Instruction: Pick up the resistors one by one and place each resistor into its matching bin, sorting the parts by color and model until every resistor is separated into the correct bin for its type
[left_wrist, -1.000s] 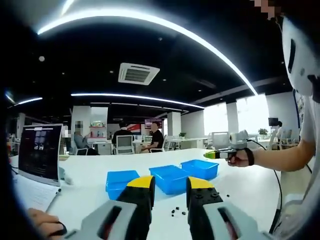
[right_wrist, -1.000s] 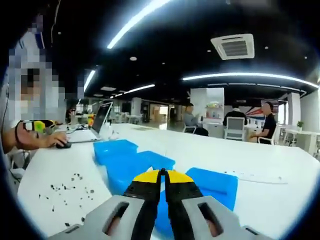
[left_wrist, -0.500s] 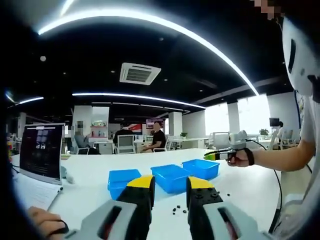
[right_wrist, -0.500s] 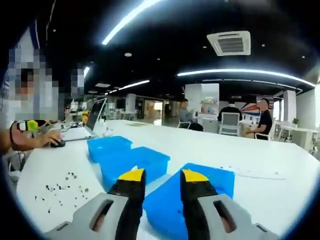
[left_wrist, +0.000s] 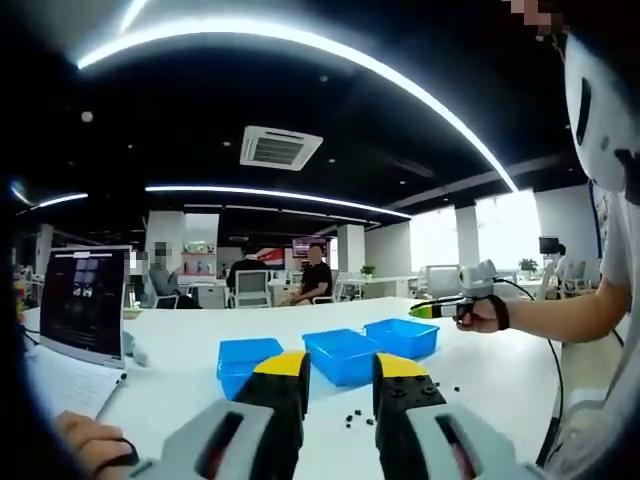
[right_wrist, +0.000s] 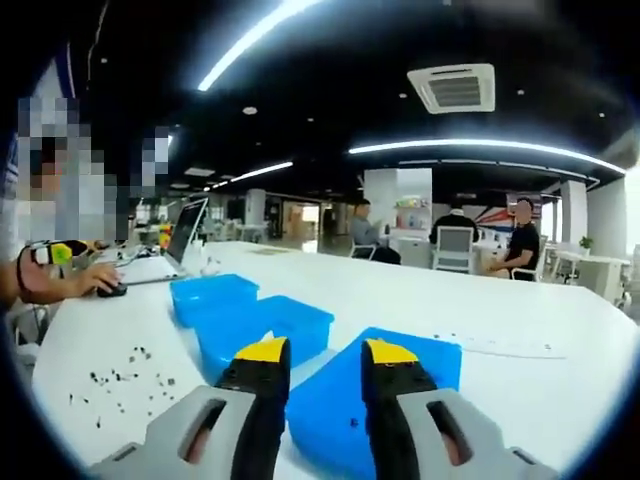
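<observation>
Three blue bins stand in a row on the white table: left bin (left_wrist: 245, 355), middle bin (left_wrist: 343, 352), right bin (left_wrist: 402, 336). Small dark resistors (left_wrist: 350, 418) lie loose just ahead of my left gripper (left_wrist: 340, 368), which is open and holds nothing. My right gripper (right_wrist: 325, 352) is also open and hangs over the nearest bin (right_wrist: 430, 365); the other two bins (right_wrist: 265, 325) (right_wrist: 212, 297) run off to its left. More scattered resistors (right_wrist: 130, 378) dot the table at the left. In the left gripper view my right gripper (left_wrist: 440, 308) is held up above the right bin.
An open laptop (left_wrist: 80, 305) stands at the table's left end, and a hand (right_wrist: 100, 278) rests on a mouse beside it. People sit at desks far behind (left_wrist: 315, 278). White table surface (right_wrist: 520, 340) stretches beyond the bins.
My right gripper has gone from shut to open over the nearest bin and stays open. The left gripper has hardly moved.
</observation>
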